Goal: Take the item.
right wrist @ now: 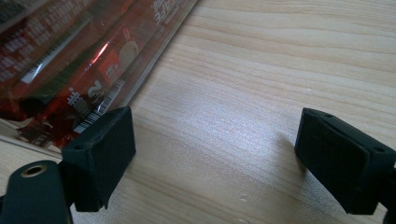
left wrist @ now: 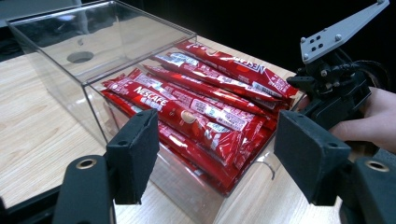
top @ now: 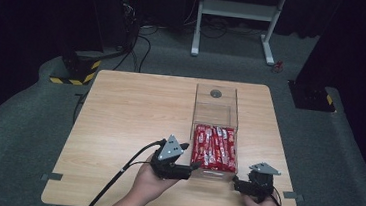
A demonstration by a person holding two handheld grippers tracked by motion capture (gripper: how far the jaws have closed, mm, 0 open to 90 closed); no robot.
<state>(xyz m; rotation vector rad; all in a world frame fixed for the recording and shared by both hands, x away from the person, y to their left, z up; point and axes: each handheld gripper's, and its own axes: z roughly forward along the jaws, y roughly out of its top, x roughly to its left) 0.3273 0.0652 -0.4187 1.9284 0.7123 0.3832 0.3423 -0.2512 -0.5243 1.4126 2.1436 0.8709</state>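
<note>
Approach step, by the look of it: left gripper [top: 191,167] wide open and empty at the near wall of the clear box [top: 215,117] of red coffee sticks [top: 214,147] on the tabletop [top: 130,113], right gripper [top: 236,184] likewise open, empty; next, reaching in over the rim for one stick.

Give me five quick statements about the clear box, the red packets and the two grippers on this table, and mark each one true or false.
1. The red stick packets lie inside the clear plastic box. True.
2. The left gripper is clamped on a packet. False: its jaws stand wide apart in front of the box, with nothing between the pads.
3. The right gripper holds nothing; bare wooden table shows between its jaws. True.
4. The box is packed full end to end. False: the packets fill the near part; the far part is empty.
5. The box stands at the table's left edge. False: it sits right of centre.
</note>
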